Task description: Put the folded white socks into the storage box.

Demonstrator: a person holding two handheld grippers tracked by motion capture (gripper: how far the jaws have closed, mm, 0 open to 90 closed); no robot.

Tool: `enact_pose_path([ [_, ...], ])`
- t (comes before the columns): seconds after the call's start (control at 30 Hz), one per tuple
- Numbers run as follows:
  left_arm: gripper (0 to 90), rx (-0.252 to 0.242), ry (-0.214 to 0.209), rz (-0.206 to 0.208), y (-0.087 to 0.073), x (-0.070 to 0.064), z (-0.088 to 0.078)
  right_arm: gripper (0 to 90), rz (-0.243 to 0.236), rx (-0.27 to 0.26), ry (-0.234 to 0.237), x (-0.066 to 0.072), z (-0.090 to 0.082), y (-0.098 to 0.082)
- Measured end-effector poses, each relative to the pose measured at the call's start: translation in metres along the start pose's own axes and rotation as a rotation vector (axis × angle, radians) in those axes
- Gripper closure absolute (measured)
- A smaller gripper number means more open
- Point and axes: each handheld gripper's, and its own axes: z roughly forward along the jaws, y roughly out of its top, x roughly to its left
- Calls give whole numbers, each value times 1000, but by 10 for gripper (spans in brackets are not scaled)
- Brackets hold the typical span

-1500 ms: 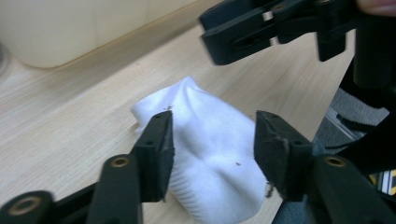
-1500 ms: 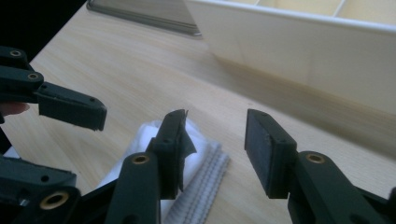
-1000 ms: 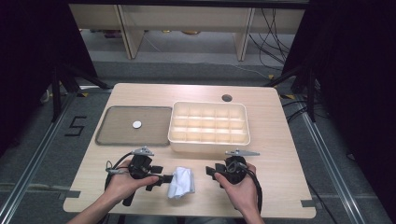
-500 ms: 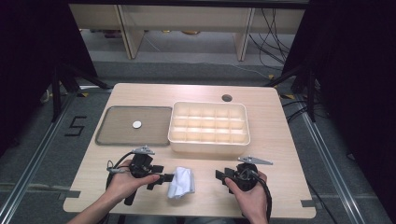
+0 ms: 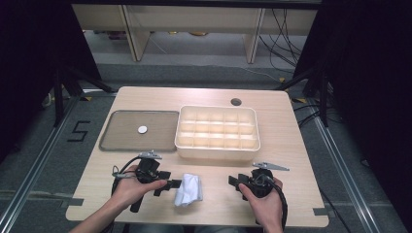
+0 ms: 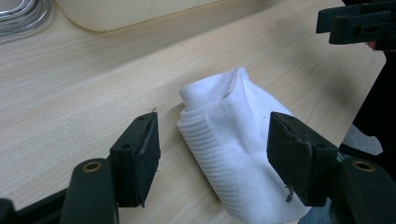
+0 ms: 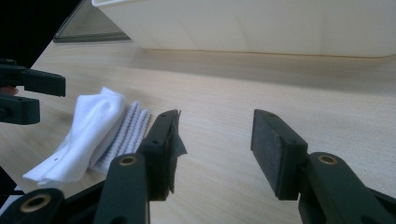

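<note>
Here, two wide-open hand-held grippers, left hand-held gripper (image 5: 176, 184) and right hand-held gripper (image 5: 234, 181), flanking one seemingly folded white cloth (image 5: 189, 190).

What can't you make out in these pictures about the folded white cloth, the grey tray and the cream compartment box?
- Folded white cloth: its near end is cut off by the bottom edge of the left gripper view.
- Small round white object on the grey tray: too small in the high view to identify.
- Cream compartment box: in the right gripper view its wall hides the compartments.

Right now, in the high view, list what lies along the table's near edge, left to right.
Left black two-jaw gripper → folded white cloth → right black two-jaw gripper.
</note>
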Motion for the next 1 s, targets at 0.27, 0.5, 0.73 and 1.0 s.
enact_pose_path([
  [0.27, 340, 20, -13, 14, 0, -5, 2, 507, -8, 11, 6, 9, -3, 3],
  [0.5, 326, 51, -7, 1, 9, -5, 10, 507, 34, 28, 19, 14, -3, -1],
  [0.73, 308, 105, -17, -41, 9, -1, 24, 507, -6, 17, 15, 14, -6, 0],
  [1.0, 295, 141, -16, -55, 8, -5, 44, 508, -23, 27, 19, 20, -3, -1],
])
